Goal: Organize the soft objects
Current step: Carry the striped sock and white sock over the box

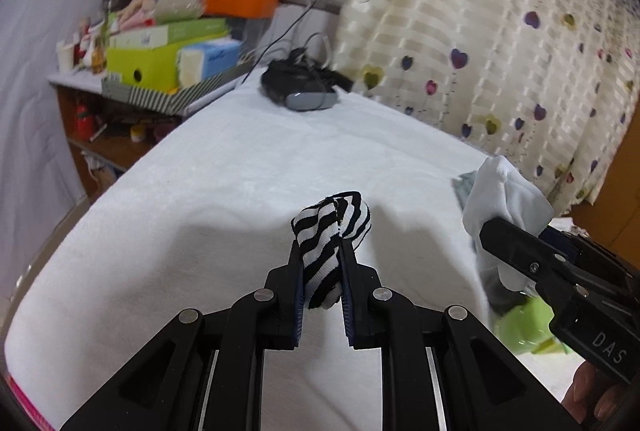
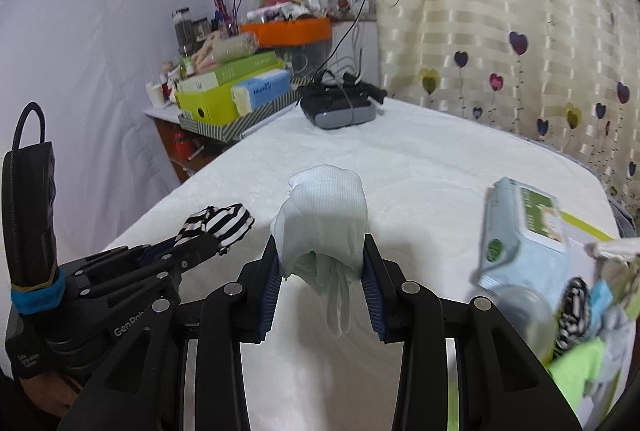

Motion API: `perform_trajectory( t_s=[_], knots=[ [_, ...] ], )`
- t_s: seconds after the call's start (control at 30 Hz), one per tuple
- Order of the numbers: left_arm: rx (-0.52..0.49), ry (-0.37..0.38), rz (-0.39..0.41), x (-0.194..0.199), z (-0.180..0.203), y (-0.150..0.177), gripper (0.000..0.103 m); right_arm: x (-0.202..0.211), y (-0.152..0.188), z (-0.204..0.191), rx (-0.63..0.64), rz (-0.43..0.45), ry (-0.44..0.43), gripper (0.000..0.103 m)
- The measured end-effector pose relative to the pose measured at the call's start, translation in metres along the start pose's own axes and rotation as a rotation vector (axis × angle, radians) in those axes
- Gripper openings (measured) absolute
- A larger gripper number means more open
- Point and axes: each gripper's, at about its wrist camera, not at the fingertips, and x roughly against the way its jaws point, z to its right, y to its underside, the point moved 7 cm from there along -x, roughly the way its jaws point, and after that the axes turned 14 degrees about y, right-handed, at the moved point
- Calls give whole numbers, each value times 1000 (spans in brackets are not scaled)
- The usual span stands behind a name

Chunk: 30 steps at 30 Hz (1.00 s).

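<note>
The striped sock, black and white, is clamped between the blue-padded fingers of the left gripper in the left wrist view. Its long axis runs along the fingers: the folded, rounded end pokes out beyond the fingertips, away from the camera, while the ribbed end hangs back between the jaws. It is held above the white blanket. At the right edge, the right gripper pinches a white sock, bunched up and rising above the fingertips. A green cloth lies below that gripper. Far across the blanket sits a dark headset with cables.

In the right wrist view, the right gripper is closed on the white sock, which bulges up over the fingertips with loose ends drooping between the jaws towards the camera. To the left, the left gripper carries the striped sock, its free end pointing up and to the right, just beside the white one without touching. On the right lie a pack of wipes and a pile of mixed socks, blurred. The headset sits at the far end of the blanket.
</note>
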Motion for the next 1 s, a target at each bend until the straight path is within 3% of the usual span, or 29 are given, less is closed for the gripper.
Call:
perform_trajectory(
  t_s=[0.5, 1.0],
  knots=[
    [-146, 80, 34, 38, 94, 15, 15, 78, 24, 51, -75, 90, 59, 38],
    [-224, 165, 6, 34, 148, 32, 15, 103, 44, 93, -145, 112, 116, 38]
  ],
)
